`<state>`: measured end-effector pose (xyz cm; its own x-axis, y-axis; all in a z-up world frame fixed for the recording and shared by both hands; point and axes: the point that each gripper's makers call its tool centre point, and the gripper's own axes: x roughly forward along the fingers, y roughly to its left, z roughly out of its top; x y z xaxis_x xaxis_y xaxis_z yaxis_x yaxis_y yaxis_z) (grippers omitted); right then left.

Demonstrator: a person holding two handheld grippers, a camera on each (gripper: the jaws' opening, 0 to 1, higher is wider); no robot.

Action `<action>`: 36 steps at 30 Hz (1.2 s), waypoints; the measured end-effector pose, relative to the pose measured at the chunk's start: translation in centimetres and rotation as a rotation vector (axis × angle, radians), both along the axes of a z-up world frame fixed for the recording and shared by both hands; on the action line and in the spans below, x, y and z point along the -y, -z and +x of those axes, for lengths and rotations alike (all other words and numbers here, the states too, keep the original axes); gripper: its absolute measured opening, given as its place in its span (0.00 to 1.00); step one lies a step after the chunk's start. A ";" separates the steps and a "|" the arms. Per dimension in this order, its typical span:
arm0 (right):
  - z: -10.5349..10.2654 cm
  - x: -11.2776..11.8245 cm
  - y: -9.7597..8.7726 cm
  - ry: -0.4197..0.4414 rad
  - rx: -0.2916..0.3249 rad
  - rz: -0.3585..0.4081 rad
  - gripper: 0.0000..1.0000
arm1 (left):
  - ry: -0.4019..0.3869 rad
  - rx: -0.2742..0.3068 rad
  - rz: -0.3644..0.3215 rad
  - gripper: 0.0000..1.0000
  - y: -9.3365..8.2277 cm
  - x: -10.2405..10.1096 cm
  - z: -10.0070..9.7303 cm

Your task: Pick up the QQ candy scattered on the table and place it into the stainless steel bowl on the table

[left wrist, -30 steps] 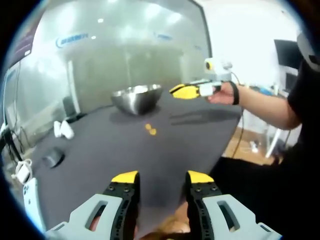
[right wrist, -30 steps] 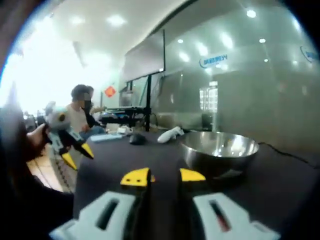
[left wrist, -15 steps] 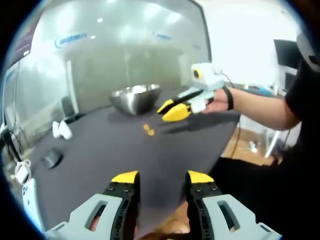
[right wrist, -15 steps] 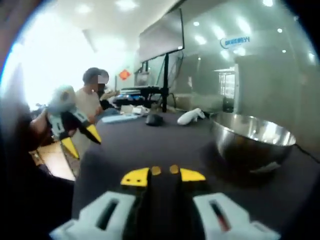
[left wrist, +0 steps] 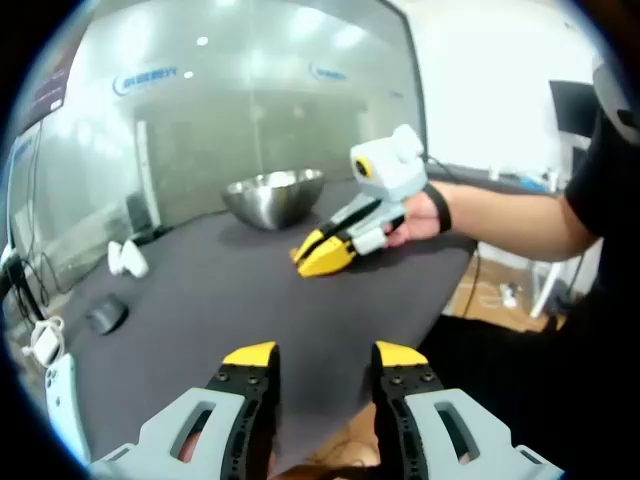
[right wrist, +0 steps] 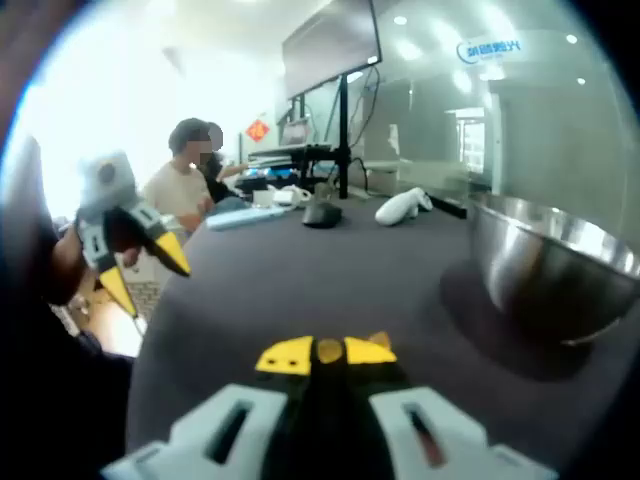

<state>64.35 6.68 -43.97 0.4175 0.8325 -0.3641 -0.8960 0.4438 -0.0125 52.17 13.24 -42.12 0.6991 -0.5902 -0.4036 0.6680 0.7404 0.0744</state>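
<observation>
The right hand-held gripper (right wrist: 325, 354) has its yellow tips drawn close around one orange QQ candy (right wrist: 329, 350) on the dark surface (right wrist: 300, 280), a second candy (right wrist: 379, 339) just beyond its right tip. It looks small, light and probably springy, so I would pinch it across its middle. The left hand-held gripper (left wrist: 325, 355) hangs open, the stainless steel bowl (left wrist: 274, 196) far ahead; blue wall lettering is unreadable.
</observation>
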 end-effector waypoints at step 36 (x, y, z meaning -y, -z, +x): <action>9.4 8.7 -11.8 0.491 0.322 0.197 0.10 | 0.001 -0.009 0.005 0.38 0.4 0.2 0.2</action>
<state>73.79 -1.99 -32.14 0.8324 0.5540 -0.0153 -0.5513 0.8250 -0.1242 52.38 13.08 -42.47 0.6949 -0.5887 -0.4129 0.6694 0.7394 0.0725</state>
